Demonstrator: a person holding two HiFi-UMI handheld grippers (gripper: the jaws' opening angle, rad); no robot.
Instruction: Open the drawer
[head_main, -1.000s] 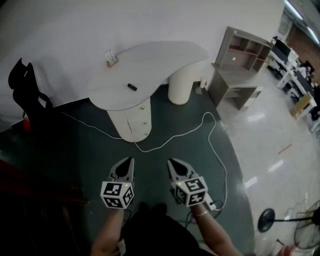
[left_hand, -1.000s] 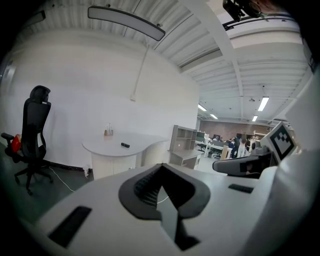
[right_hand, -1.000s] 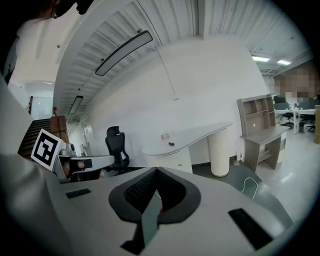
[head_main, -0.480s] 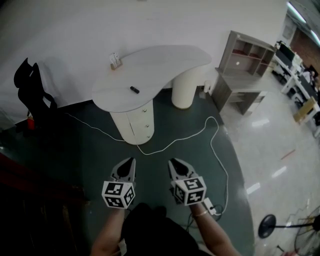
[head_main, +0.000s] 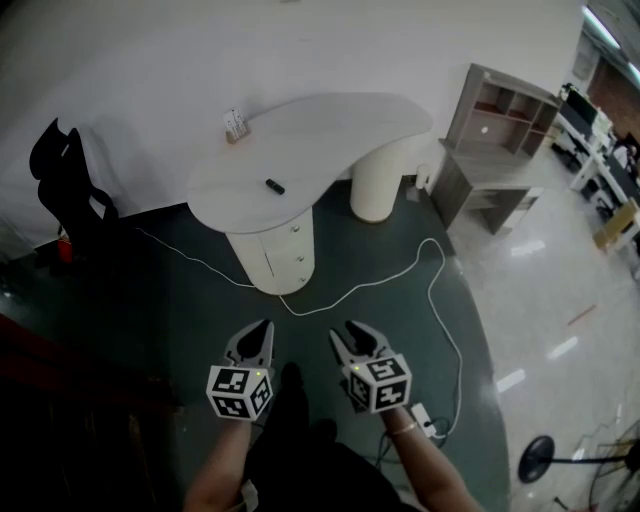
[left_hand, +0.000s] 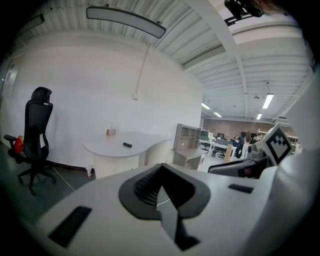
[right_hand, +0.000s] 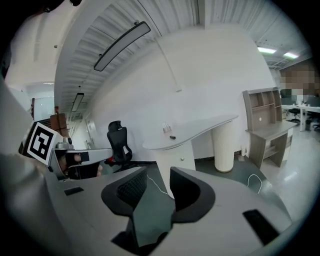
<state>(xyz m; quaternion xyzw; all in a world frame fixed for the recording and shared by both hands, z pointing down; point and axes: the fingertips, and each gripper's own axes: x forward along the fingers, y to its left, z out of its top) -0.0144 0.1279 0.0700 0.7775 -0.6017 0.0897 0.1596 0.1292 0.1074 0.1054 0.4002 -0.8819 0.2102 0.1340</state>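
A white curved desk stands on a round pedestal of drawers with small knobs, several steps ahead of me. Both grippers hang over the dark green floor, well short of it. My left gripper is shut with nothing in it; in the left gripper view its pads meet at the tip, and the desk lies far off. My right gripper has its jaws opening, with nothing between them. In the right gripper view the gap frames the drawer pedestal.
A black office chair stands at the left wall. A white cable snakes over the floor to a power strip. A grey shelf desk is at the right. A small black item lies on the desk.
The right gripper's jaws have parted from shut to open. Both grippers have edged forward toward the desk, which now sits a little nearer in the head view.
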